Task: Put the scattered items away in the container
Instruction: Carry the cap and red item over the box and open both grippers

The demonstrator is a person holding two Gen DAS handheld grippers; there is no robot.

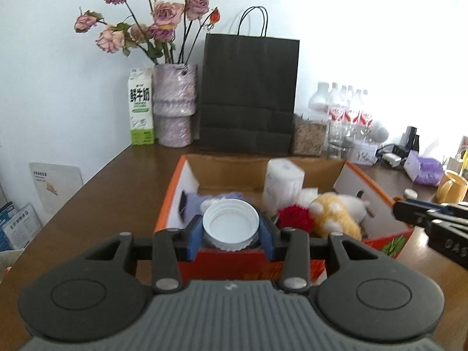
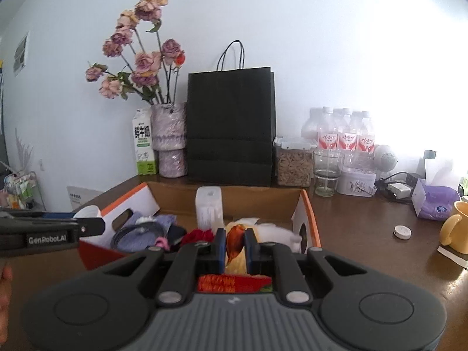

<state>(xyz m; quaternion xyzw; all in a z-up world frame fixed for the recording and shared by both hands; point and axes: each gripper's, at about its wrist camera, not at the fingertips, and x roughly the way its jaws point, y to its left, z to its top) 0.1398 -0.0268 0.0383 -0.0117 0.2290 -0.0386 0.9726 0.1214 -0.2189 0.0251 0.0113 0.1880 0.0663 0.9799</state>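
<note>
- While seen from left wrist cam, the left gripper (image 1: pixel 231 235) is clamped on a white lid (image 1: pixel 231 226), blue pads pressed to both sides; lid is held open side up, above near wall of the cardboard box (image 1: pixel 172 204).
- Box sits on brown table (image 1: pixel 117 181), flaps open. Inside are noted: white paper roll (image 1: pixel 282 184) upright toward back, red fluffy item (image 1: pixel 295 218), yellow-white plush toy (image 1: pixel 336 215) by right wall, purple cloth (image 1: pixel 196 201) at left.
- Right gripper (image 1: pixel 409 210) is seen at right edge, over box's right side; jaw state can't be told from this view.
- Behind box, along wall: milk carton (image 1: pixel 141 108), vase w/ dried roses (image 1: pixel 174 105), black paper bag (image 1: pixel 248 93), water bottles (image 1: pixel 345 108).

- From right wrist cam, right gripper (image 2: pixel 235 247) is nearly closed, pinching a thin orange-red item (image 2: pixel 234 244) betw. blue pads; what it is can't be made out. It is held above box's near wall, w/ yellow-white plush just behind.
- Left gripper is seen at left, lid's white rim (image 2: pixel 87 212) showing at its tip, over box's left flap.
- On table right of box, well apart: small white round cap (image 2: pixel 402 232), yellow mug (image 2: pixel 456 228), purple tissue pack (image 2: pixel 437 203).
</note>
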